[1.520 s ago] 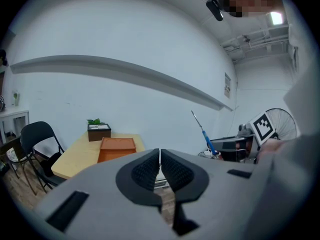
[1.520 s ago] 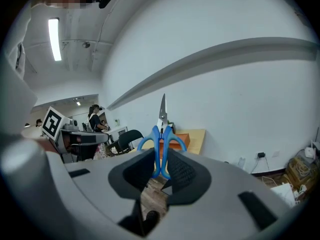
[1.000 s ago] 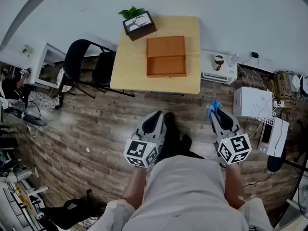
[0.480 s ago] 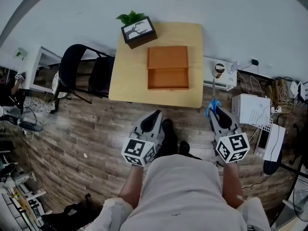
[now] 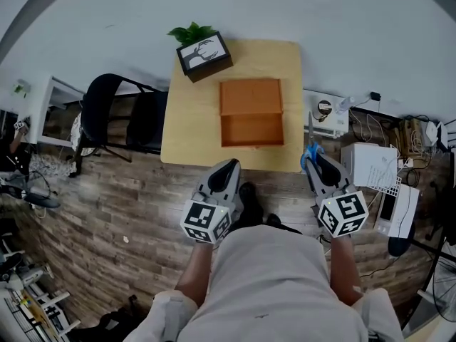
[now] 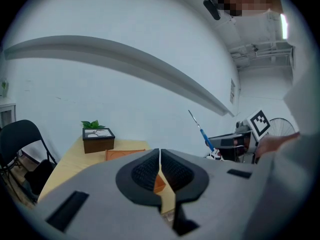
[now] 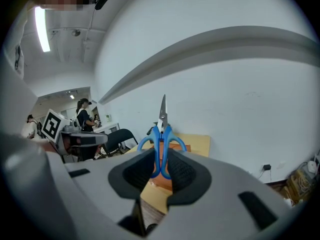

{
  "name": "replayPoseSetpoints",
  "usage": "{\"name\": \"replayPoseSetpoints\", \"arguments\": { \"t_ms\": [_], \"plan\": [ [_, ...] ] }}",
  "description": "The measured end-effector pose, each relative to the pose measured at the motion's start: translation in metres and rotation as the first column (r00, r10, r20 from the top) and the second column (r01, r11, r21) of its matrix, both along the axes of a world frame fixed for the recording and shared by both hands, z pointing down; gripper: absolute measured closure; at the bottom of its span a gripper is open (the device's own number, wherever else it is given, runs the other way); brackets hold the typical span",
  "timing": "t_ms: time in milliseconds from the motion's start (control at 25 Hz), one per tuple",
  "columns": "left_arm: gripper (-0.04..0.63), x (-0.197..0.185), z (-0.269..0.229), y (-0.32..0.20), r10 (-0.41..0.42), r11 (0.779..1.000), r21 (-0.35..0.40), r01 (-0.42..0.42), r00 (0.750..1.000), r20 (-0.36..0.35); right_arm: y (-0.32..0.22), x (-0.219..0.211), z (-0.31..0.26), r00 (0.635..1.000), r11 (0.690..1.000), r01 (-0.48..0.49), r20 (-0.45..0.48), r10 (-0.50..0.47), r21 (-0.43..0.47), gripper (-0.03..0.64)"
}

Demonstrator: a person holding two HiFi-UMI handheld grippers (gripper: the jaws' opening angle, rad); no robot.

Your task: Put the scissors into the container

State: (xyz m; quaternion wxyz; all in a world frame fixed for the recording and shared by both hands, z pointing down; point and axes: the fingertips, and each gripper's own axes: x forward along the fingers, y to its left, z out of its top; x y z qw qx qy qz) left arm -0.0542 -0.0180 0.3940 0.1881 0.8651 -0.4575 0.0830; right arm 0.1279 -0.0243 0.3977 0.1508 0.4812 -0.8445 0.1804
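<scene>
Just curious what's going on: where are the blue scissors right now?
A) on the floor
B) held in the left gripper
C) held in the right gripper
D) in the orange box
C: the right gripper is shut on the blue handles of the scissors, blades pointing forward; the left gripper is shut and empty.

"What's under you?"

"Brown wood-plank floor [image 5: 121, 198]. Ahead of me a pale wooden table [image 5: 185, 120] stands against a plain white wall [image 5: 285, 6]."

"And beside it?"

"A black folding chair [image 5: 146, 116] just to its left. To its right I see a white boxy unit [image 5: 367, 164] among cables. Overhead, a strip light [image 7: 41, 29] glows."
</scene>
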Motion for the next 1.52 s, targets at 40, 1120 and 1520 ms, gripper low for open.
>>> {"name": "replayPoseSetpoints", "arguments": {
  "t_ms": [40, 1120, 1520],
  "plan": [
    [0.581, -0.002, 0.0, -0.004, 0.006, 1.0, -0.001, -0.006, 1.0, -0.001, -0.004, -0.004, -0.001, 1.0, 1.0, 0.002, -0.006, -0.002, 0.001, 0.538],
    [0.581, -0.05, 0.025, -0.031, -0.019, 0.999, -0.05, 0.018, 1.0, -0.019, -0.049, -0.087, 0.028, 0.979, 0.983, 0.178, -0.09, -0.182, -0.049, 0.537],
    [0.581, -0.062, 0.024, -0.037, -0.151, 0.987, -0.065, 0.15, 0.988, -0.02, -0.082, -0.11, 0.044, 0.922, 0.933, 0.351, -0.145, -0.359, -0.077, 0.537]
  ]
}}
